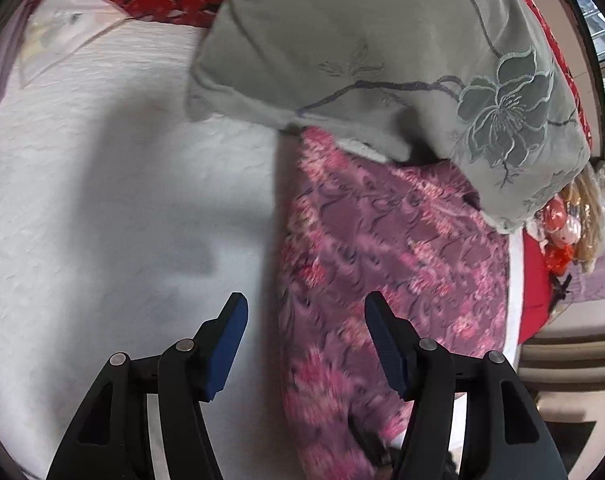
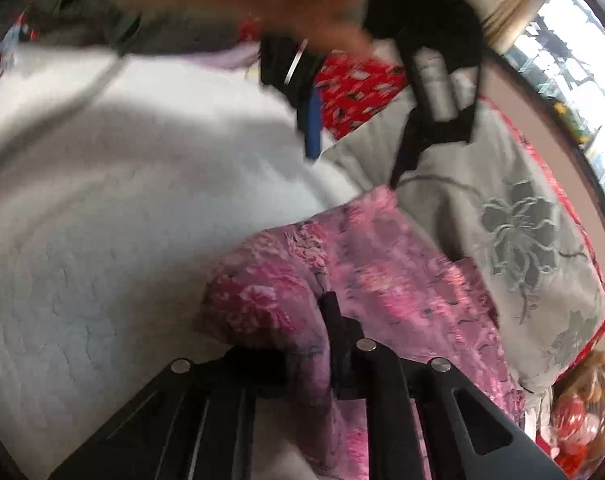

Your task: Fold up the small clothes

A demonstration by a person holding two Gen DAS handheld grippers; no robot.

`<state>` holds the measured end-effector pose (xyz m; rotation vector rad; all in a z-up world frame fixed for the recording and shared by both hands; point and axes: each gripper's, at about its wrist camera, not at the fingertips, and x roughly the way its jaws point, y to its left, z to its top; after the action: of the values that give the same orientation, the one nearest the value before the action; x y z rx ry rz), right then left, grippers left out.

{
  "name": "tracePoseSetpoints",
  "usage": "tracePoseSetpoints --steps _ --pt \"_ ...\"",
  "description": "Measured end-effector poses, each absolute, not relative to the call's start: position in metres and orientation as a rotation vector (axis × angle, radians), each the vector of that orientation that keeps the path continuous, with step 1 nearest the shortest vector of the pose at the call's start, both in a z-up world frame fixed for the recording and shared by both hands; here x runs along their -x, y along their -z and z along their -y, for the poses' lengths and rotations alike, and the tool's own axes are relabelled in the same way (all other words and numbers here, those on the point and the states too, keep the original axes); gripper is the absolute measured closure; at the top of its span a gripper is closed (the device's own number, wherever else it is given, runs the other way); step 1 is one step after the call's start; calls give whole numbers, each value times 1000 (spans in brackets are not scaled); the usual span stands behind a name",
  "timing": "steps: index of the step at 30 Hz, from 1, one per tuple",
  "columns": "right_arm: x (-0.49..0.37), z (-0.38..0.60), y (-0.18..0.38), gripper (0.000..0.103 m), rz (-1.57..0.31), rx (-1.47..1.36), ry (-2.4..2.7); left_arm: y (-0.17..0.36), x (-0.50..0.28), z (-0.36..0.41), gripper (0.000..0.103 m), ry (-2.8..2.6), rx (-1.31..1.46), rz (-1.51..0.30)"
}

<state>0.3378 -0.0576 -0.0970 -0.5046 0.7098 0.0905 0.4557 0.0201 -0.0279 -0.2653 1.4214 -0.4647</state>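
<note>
Left wrist view: the left gripper (image 1: pixel 304 344) has its jaws spread wide, with nothing between the blue pads (image 1: pixel 226 350). It hangs above the left edge of the pink floral garment (image 1: pixel 386 264), which lies on the white bedspread (image 1: pixel 102 184) with its far end tucked just under a grey embroidered pillow (image 1: pixel 382 52). The picture is smeared, so the exact hem line is hard to read. To do this step well, I judge the left gripper should come down squarely on that near edge, one pad on each side of the cloth, and take a single layer rather than a bunched handful.

Right wrist view: the right gripper (image 2: pixel 322 320) is closed on a fold of the same garment (image 2: pixel 402 280); cloth wraps over one finger, hiding the pads. The left gripper (image 2: pixel 354 136) shows at the top, blurred, held above the bed. The garment's far corner touches the pillow (image 2: pixel 522 220). I think the right grip should hold steady and keep the fabric lightly taut, pulling away from the pillow so the far end frees itself before any fold is laid. Slack or a snag there would likely spoil the crease.
</note>
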Motion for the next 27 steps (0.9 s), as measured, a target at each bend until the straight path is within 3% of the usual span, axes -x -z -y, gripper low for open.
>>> tracePoseSetpoints --steps 7,10,12,15,27 --pt "-327 87 65 95 -627 357 -72 66 -473 21 39 465 270 -1495" --pt "-324 93 59 95 -625 308 -72 75 -476 37 45 446 238 -1515" --pt "-322 99 56 95 -630 272 -72 73 -477 46 80 442 233 -1497" --pt "-318 108 51 95 -640 207 -70 60 -477 56 93 417 220 -1450" --pt "-285 179 13 95 -605 -142 5 -20 -428 139 94 483 157 -1295"
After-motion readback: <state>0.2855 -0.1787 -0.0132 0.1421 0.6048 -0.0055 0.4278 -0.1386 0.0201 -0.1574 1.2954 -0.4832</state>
